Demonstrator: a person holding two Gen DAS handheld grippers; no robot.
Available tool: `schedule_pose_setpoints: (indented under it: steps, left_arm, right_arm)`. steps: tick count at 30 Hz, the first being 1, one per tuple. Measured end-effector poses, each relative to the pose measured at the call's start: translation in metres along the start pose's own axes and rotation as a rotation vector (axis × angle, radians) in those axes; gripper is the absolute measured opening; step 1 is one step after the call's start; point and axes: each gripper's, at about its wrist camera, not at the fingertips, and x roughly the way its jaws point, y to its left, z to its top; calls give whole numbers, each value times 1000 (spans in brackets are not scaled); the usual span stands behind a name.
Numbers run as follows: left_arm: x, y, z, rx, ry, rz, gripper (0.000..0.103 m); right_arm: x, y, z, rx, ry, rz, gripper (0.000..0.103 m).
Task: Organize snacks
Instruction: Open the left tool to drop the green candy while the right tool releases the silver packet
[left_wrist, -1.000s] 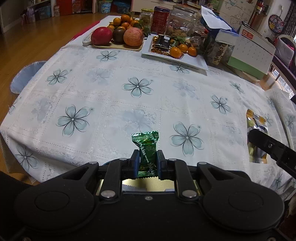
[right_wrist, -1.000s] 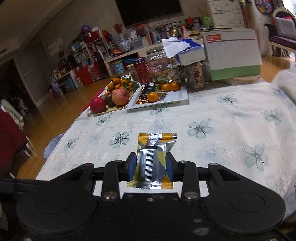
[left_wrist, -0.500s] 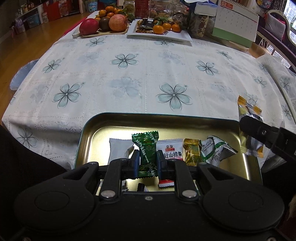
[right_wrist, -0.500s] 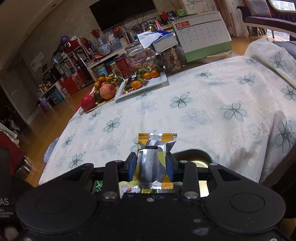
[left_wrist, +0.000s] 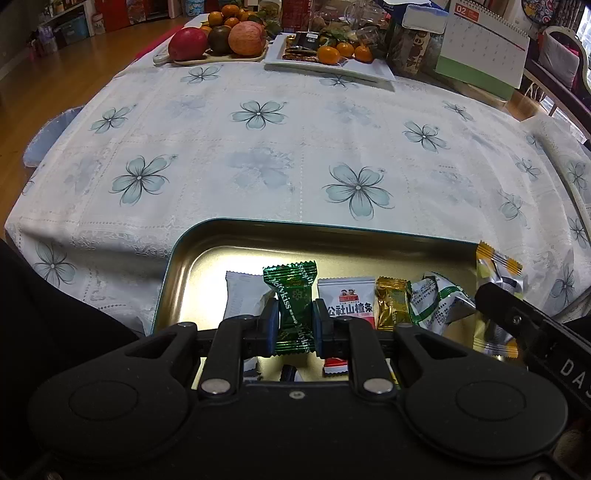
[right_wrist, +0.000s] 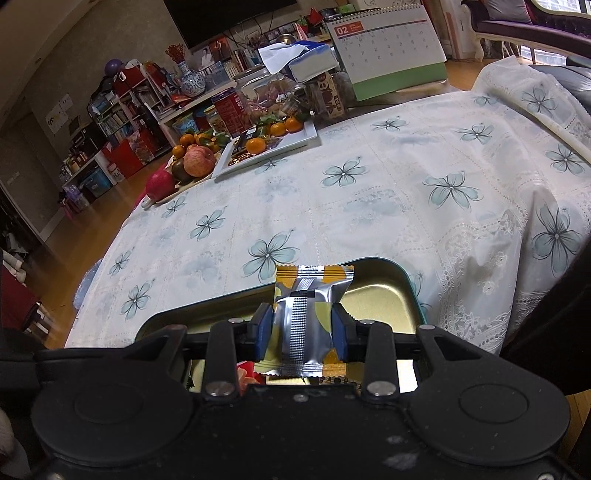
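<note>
A gold metal tin (left_wrist: 295, 236) with a teal rim sits off the near edge of the flowered tablecloth and holds several wrapped snacks (left_wrist: 345, 301). My left gripper (left_wrist: 294, 325) is shut on a green candy wrapper (left_wrist: 291, 295), held above the tin's left half. My right gripper (right_wrist: 302, 330) is shut on a silver and yellow snack packet (right_wrist: 304, 310), held above the tin's (right_wrist: 384, 291) right end. The same packet (left_wrist: 496, 273) and the right gripper show at the right edge of the left wrist view.
At the table's far side stand a fruit board (left_wrist: 218, 38), a white plate (left_wrist: 369, 68) with oranges and sweets, jars, a tissue box and a desk calendar (left_wrist: 480, 48). The flowered tablecloth (left_wrist: 277, 147) lies between them and the tin.
Both grippers have pulled back from over the table toward the near edge with their snacks. The tin has come into view beneath them and now fills more of the foreground.
</note>
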Motion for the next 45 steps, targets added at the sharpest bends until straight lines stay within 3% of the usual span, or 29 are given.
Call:
schedule_pose_setpoints:
  steps: [9, 12, 19, 25, 32, 37, 45]
  left_arm:
    - [5, -3, 0, 15, 17, 12, 25]
    - [2, -1, 2, -1, 2, 10, 31]
    - [-2, 21, 8, -122, -21, 12, 32]
    - [5, 34, 9, -185, 21, 19, 32]
    - [7, 32, 7, -171, 34, 26, 32]
    - [6, 30, 6, -156, 28, 37, 32]
    - [1, 21, -1, -119, 6, 61, 32]
  right_arm:
    - [5, -2, 2, 10, 21, 0, 36]
    - [6, -3, 3, 22, 25, -1, 37]
    - [7, -4, 3, 32, 26, -1, 37]
    - [8, 3, 0, -16, 47, 38, 37]
    - [11, 18, -8, -113, 78, 53, 38]
    - [9, 17, -8, -106, 66, 50, 39]
    - [7, 7, -3, -55, 31, -26, 43]
